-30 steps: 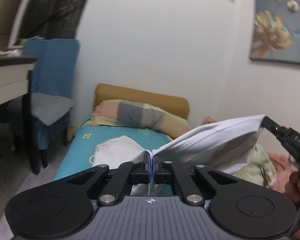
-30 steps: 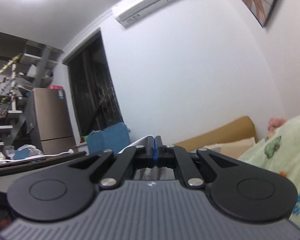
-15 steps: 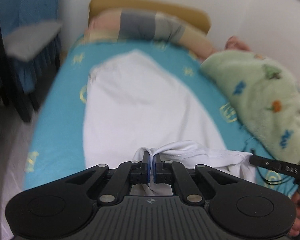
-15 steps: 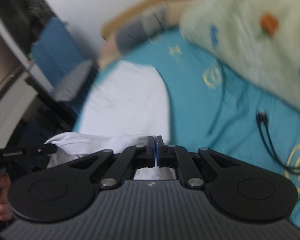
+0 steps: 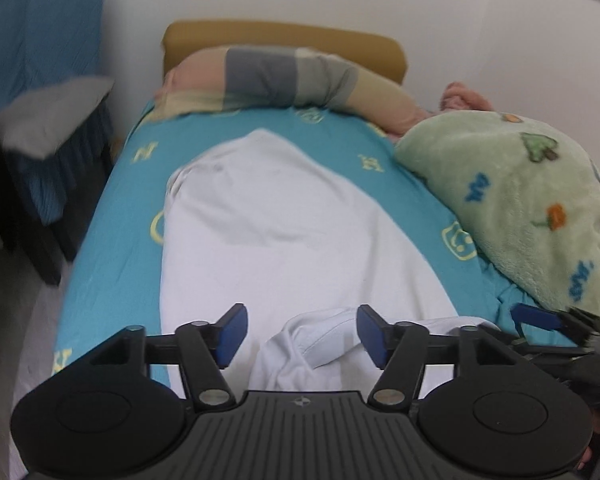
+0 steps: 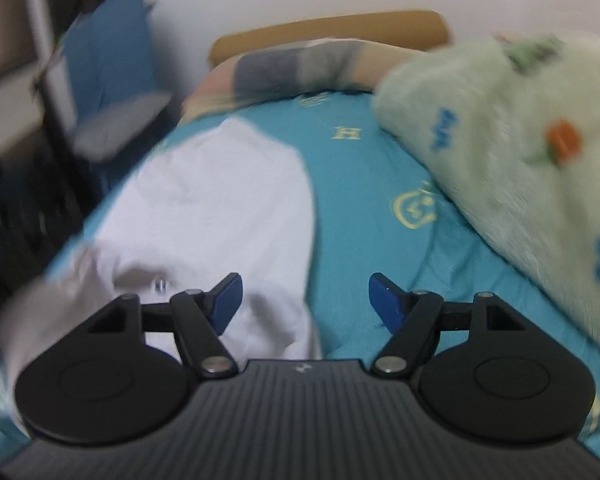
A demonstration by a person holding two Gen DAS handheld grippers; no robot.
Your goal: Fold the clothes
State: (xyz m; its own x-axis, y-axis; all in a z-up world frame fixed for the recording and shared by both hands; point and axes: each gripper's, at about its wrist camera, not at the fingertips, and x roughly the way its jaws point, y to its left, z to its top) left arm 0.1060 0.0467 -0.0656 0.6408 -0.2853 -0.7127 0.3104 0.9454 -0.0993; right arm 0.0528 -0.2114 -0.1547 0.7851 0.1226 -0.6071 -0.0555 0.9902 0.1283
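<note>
Cloth: white shirt [image 5: 268, 232], middle of frame, flat on blue bed [image 5: 112, 240]; soft, light, floppy.
Grab: bunched near edge, bottom middle.
Left gripper [image 5: 298, 334]: jaws wide apart, empty.
Right gripper [image 6: 305, 300]: jaws wide apart, empty.

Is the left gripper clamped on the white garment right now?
No, the left gripper has its blue pads spread wide apart, and the white garment lies loose on the bed between them.
</note>
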